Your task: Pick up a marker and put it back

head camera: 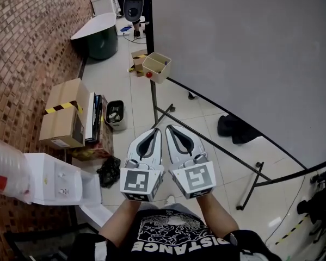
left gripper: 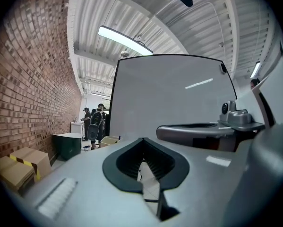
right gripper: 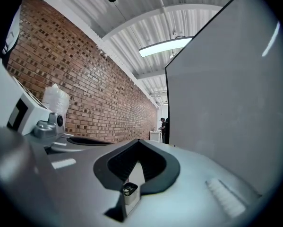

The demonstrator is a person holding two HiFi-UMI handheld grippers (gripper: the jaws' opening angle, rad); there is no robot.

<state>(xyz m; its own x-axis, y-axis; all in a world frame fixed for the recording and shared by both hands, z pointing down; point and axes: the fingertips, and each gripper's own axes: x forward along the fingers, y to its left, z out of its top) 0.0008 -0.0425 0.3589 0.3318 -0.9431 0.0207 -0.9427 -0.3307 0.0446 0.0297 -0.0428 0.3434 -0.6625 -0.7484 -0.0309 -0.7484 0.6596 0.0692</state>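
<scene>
The left gripper (head camera: 156, 130) and the right gripper (head camera: 171, 128) are held side by side, nearly touching, in front of the person's chest and well above the tiled floor (head camera: 206, 118). In the left gripper view the jaws of the left gripper (left gripper: 142, 139) are clenched tip to tip with nothing between them; only floor shows through the gap behind the tips. In its own view the right gripper (right gripper: 139, 141) is closed the same way and holds nothing. A small pale container (right gripper: 128, 193) shows through its gap, beyond the jaws, but which container it is cannot be told.

The marker cannot be picked out in any view. Ahead of both grippers, a beige box (head camera: 156, 67) sits by the near edge of a large grey board (head camera: 244, 53); its contents are too small to name.

The board fills the space right of the right gripper and is cut off by the frame. Left of the left gripper stand cardboard boxes (head camera: 65, 113) and a small bin (head camera: 115, 115) along a brick wall (head camera: 26, 42). The person's hands are hidden under the marker cubes.
</scene>
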